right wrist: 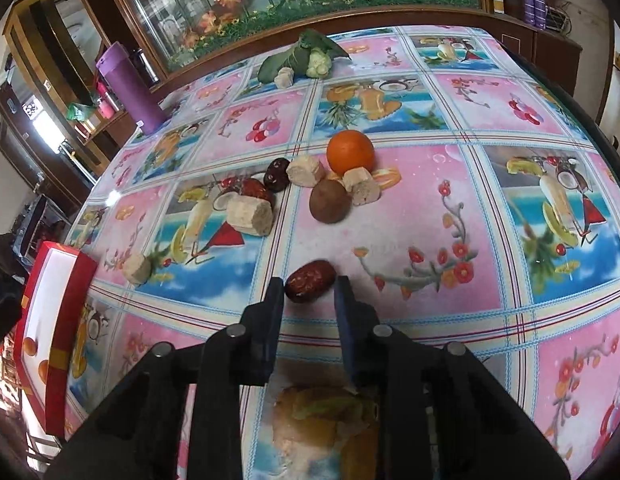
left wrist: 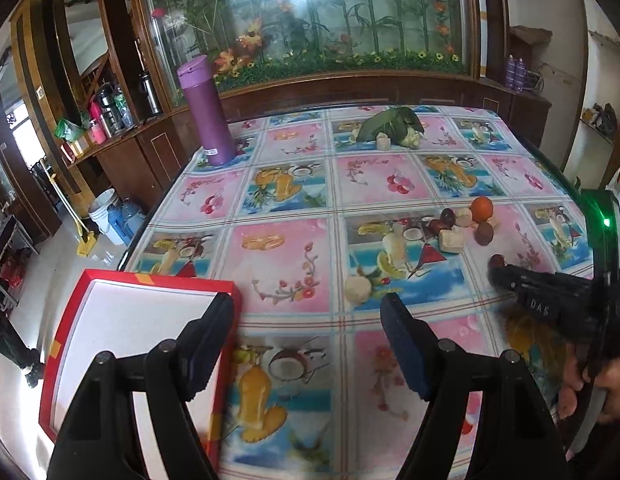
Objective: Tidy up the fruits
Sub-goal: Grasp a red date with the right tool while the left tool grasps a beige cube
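A red box (left wrist: 149,280) with a white inside lies at the table's near left; it also shows in the right wrist view (right wrist: 61,300). My left gripper (left wrist: 310,312) is open and empty beside the box. My right gripper (right wrist: 310,292) is partly open around a red date (right wrist: 310,286) on the cloth; the fingers look a little apart from it. Beyond lie an orange (right wrist: 350,152), a brown kiwi (right wrist: 330,200), two more dates (right wrist: 275,174) and several pale banana pieces (right wrist: 249,214). The right gripper (left wrist: 506,274) shows in the left wrist view.
A purple flask (left wrist: 207,112) stands at the table's far left. A cauliflower with green leaves (left wrist: 394,126) lies at the far edge. One pale piece (left wrist: 358,290) lies alone near my left gripper. A wooden cabinet with a glass panel runs behind the table.
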The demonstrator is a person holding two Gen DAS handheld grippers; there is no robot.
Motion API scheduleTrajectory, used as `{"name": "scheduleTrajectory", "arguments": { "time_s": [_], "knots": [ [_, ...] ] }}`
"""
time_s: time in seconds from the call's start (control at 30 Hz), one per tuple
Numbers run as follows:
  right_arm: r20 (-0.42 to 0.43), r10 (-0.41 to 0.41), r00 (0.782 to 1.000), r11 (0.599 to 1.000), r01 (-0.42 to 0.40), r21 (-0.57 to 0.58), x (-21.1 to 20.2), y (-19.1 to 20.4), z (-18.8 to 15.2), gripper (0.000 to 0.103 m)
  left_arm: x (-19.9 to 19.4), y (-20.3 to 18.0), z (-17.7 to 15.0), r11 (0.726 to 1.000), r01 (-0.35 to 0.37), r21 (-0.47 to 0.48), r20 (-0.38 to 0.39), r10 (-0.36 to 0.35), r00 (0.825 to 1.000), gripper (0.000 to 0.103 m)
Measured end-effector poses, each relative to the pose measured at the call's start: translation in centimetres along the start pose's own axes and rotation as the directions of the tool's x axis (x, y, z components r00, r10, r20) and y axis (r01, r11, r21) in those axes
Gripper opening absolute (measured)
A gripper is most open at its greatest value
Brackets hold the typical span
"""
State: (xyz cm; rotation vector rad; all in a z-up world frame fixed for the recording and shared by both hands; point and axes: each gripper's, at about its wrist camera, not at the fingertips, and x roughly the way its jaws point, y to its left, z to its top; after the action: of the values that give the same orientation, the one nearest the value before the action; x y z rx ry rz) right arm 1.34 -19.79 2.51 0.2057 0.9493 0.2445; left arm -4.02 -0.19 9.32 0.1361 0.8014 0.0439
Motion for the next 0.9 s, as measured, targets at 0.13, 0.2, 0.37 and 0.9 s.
{"name": "scheduleTrajectory", "arguments": {
  "time_s": [0.13, 0.2, 0.37, 0.9],
  "knots": [
    [0.003, 0.042, 0.999, 0.999, -0.042, 0.009, -0.1, -1.0, -0.1, 0.016, 3.0, -2.7, 1.7, 0.999, 0.049, -0.006, -0.056, -0.049, 0.997, 0.075],
    [0.015, 0.052, 0.999, 0.997, -0.053, 0.052, -0.4, -2.0, 0.2, 0.016, 4.4, -4.3, 2.5, 0.996, 0.085, -0.001, -0.069, -0.084, 0.994, 0.075],
    [0.101, 0.059, 0.993, 0.996, -0.065, 0.059, -2.3, -3.3, 1.2, 0.016, 7.4, -8.3, 3.0, 0.993, 0.106, 0.043, -0.114, -0.100, 0.988, 0.075],
    [0.151, 0.067, 0.986, 0.985, -0.090, 0.147, -3.5, -6.2, 2.3, 0.016, 11.7, -12.2, 3.2, 0.978, 0.208, 0.019, -0.176, -0.201, 0.964, 0.024]
  ]
}}
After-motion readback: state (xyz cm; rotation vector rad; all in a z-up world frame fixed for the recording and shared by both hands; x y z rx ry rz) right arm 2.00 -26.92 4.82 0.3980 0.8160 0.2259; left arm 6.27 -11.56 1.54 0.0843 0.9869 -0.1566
